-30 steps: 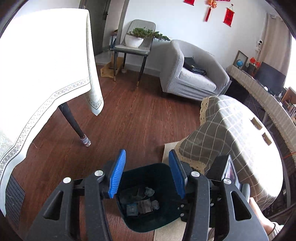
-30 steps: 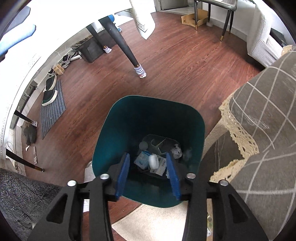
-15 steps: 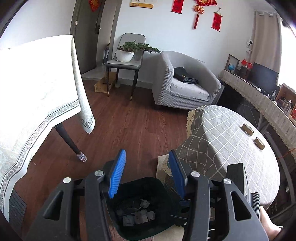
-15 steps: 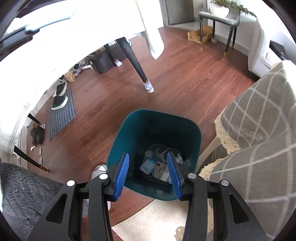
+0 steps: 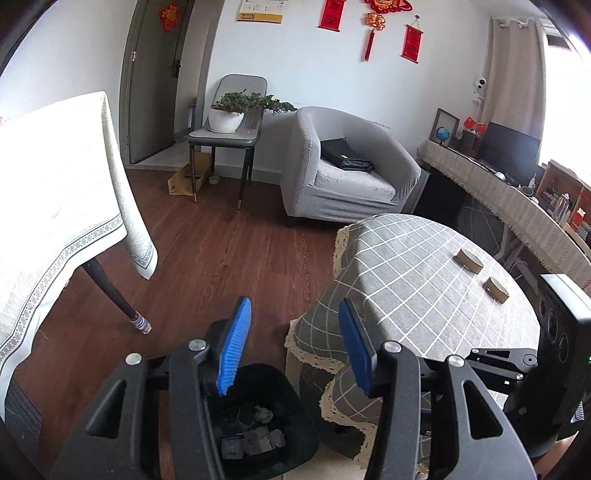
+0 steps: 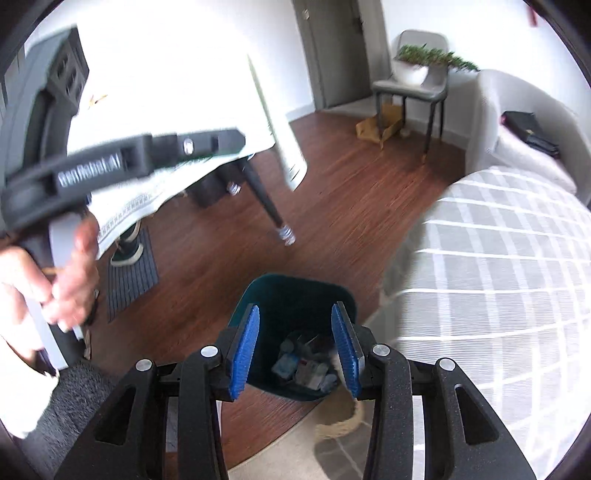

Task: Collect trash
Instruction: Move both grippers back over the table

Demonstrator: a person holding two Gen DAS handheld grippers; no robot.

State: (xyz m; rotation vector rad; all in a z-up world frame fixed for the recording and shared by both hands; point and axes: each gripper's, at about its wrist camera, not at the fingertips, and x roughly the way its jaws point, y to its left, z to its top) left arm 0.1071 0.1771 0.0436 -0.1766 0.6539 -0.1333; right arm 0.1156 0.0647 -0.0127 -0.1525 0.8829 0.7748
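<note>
From the left wrist camera, the teal trash bin point(image 5: 258, 413) sits lower and smaller in frame than a second ago, and more of the far wall with its red hangings point(image 5: 373, 22) now shows. The left gripper point(image 5: 293, 345) has nothing between its blue pads; its jaws stand released and have just been opening a little further. Crumpled trash point(image 5: 255, 435) lies at the bottom of the bin, which stands on the wooden floor point(image 5: 221, 258) just beside the round table point(image 5: 424, 295) under a grey checked cloth with a lace hem. Two small tan blocks point(image 5: 469, 260) rest on that cloth. Beyond are a grey armchair point(image 5: 343, 173), a chair bearing a potted plant point(image 5: 229, 118), and a white-clothed table point(image 5: 55, 206) at left.

From the right wrist camera, the bin point(image 6: 295, 332) has shrunk since the earlier frame and the picture is blurred. The right gripper point(image 6: 295, 349) is empty, its jaws apart, framing the trash point(image 6: 303, 363) far below. At left, a hand point(image 6: 55, 280) grips the other gripper's handle in front of the white-clothed table point(image 6: 166, 92). The checked table point(image 6: 498, 277) fills the right side.
</note>
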